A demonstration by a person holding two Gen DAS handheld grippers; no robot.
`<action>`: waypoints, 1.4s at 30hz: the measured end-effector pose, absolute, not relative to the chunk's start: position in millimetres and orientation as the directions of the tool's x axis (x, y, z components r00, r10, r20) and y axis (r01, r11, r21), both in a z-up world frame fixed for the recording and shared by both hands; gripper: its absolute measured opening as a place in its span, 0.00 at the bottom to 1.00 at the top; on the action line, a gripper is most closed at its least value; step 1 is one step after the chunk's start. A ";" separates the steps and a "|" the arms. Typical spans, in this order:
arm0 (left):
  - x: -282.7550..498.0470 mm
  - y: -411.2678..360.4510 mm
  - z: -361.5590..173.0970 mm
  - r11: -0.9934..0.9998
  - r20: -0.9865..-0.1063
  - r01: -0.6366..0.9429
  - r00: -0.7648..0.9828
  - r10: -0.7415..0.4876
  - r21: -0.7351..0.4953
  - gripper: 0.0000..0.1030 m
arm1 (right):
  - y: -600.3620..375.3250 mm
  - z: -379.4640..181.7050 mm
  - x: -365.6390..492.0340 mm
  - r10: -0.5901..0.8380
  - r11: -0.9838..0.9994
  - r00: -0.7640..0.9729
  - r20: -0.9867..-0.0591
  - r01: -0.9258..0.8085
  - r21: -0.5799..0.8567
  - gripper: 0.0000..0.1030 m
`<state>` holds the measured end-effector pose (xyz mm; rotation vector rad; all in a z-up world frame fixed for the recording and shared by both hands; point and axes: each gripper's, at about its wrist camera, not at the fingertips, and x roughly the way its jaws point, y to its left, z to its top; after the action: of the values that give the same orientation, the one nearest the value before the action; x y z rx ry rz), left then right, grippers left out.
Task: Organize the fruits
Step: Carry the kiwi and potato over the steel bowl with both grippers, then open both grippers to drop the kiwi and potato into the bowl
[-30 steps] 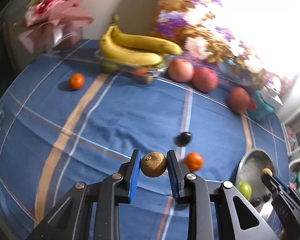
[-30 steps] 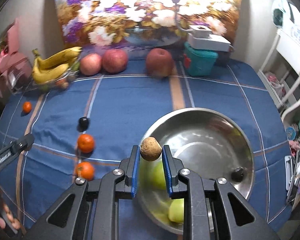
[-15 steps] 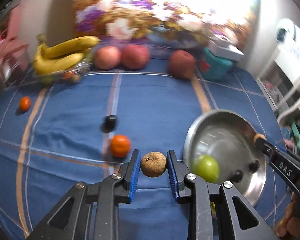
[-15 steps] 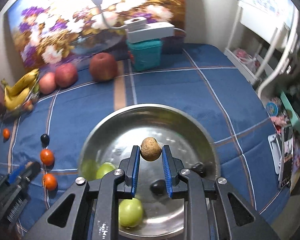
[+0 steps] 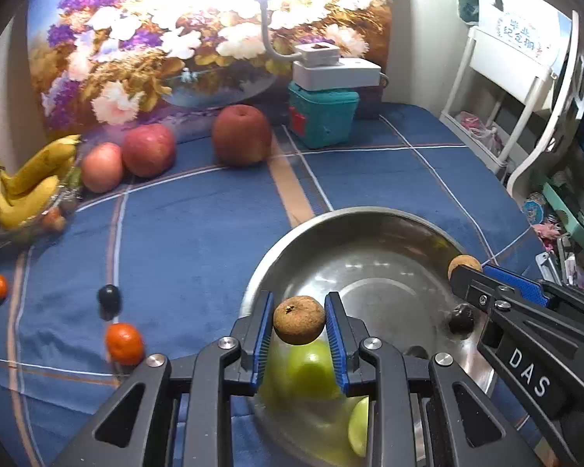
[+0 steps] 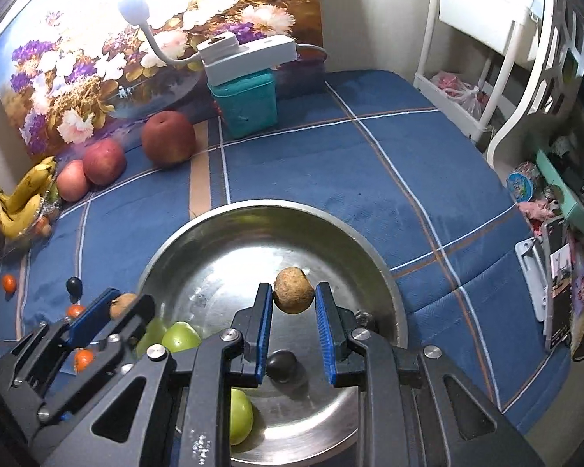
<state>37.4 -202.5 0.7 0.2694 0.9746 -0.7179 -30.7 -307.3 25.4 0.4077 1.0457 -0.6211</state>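
We hold a brown fruit [image 5: 298, 320] in our left gripper [image 5: 298, 334], the blue fingers [image 5: 262, 336] closed onto both its sides, above the near left rim of the steel bowl [image 5: 331, 225]. Our right gripper [image 6: 293, 321] sits over the middle of the bowl with a second brown fruit [image 6: 294, 290] between its fingers [image 6: 263, 325]; the left pad touches it, but we cannot tell whether the right pad does.

In the bowl lie green fruits [image 6: 181, 336], partly hidden behind both grippers and blurred in the left view, and a dark fruit [image 6: 282, 366], half covered by the right gripper's frame. Another dark fruit [image 5: 460, 321] lies near the bowl's right wall.

On the blue cloth left of the bowl we see two oranges [image 5: 124, 343], one smaller and farther left, and a dark plum [image 5: 109, 300]. Far left, bananas [image 5: 31, 190] are cut by the frame edge; three apples [image 5: 241, 135] line the far side by a teal box [image 5: 323, 118].

The right gripper's side reads "DAS". Writing on the white rack [image 5: 514, 58] at the far right is too small to read.
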 end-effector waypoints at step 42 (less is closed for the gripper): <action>106.3 -75.4 -14.5 0.964 -0.881 0.177 0.400 -0.254 -0.198 0.96 | -292.2 26.5 -23.4 -0.257 0.768 0.357 -0.898 0.640 0.035 0.51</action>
<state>106.3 -75.4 -14.5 -0.0768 1.1270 -0.2732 -23.4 -292.2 26.5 0.4167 1.0572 -0.6003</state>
